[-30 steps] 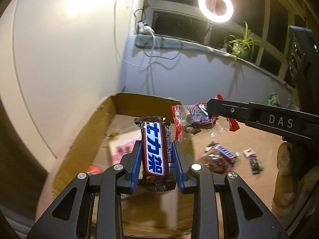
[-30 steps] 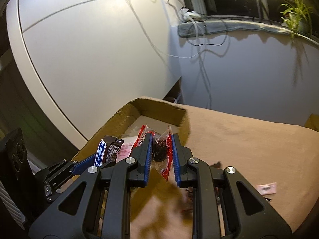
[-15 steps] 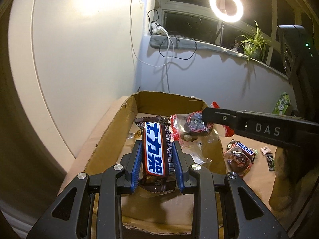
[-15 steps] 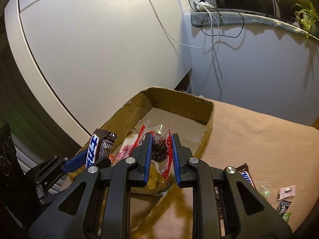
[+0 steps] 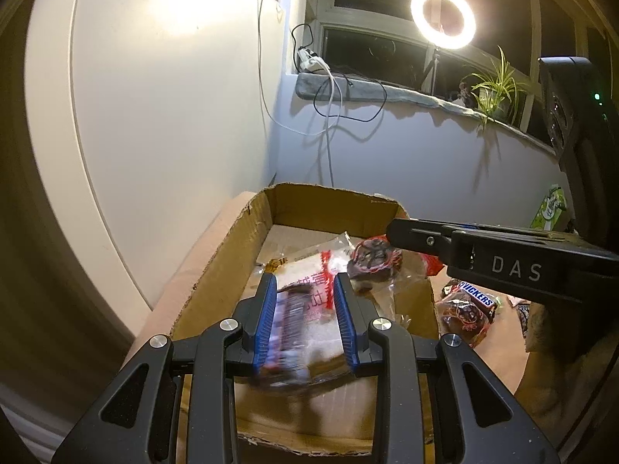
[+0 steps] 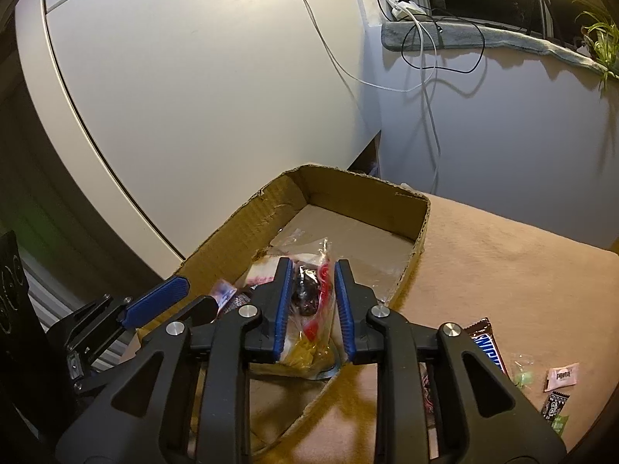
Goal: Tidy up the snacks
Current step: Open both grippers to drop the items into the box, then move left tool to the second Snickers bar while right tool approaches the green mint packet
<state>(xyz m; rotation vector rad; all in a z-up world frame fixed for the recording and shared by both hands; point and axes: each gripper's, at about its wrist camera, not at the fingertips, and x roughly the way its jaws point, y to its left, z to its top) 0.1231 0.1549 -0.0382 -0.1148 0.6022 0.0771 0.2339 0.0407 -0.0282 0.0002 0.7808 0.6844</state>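
Observation:
An open cardboard box stands on the tan table; it also shows in the right wrist view. My left gripper is open over the box, and a blurred Snickers bar is dropping from between its jaws. My right gripper is open above the box with a clear red-edged bag of dark snack loose between its jaws; the bag also shows in the left wrist view. A white and pink packet lies in the box.
On the table right of the box lie another Snickers bar, also in the right wrist view, and several small sweets. A white wall panel stands behind the box. A green packet sits at the far right.
Both grippers came lower over the box. My left jaws opened and let the Snickers bar fall. My right jaws widened around the bag.

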